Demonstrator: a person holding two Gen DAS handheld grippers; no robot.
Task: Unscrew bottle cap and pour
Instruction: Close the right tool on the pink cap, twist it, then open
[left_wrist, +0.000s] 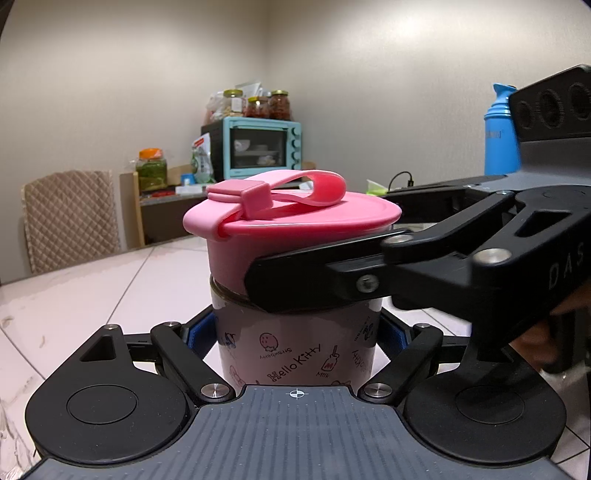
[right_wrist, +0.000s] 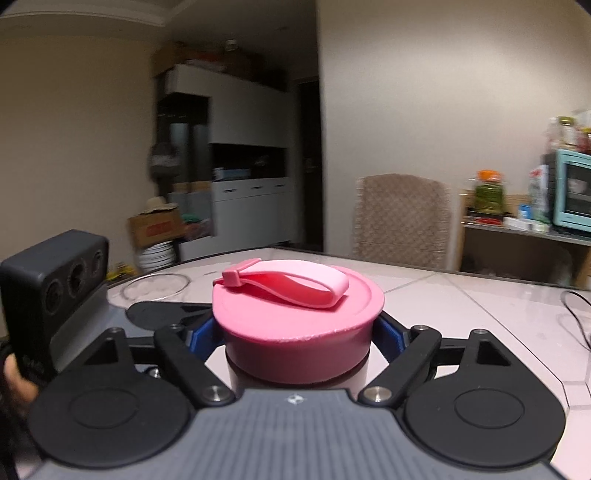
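Gripping the upright bottle (left_wrist: 295, 347) in our left claw (left_wrist: 295, 332), our right claw (right_wrist: 297, 332) clamps the pink cap (right_wrist: 295, 314) directly above

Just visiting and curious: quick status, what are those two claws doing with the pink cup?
Left gripper clamps the cup body. Right gripper clamps the pink lid, still seated. Glass bowl behind, apart. Nothing in the way.

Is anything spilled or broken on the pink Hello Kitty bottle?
Nothing stands out. The pink Hello Kitty bottle stands upright in the left tongs, the right tongs clamp its pink round cap, and no spill shows on the white tiled table.
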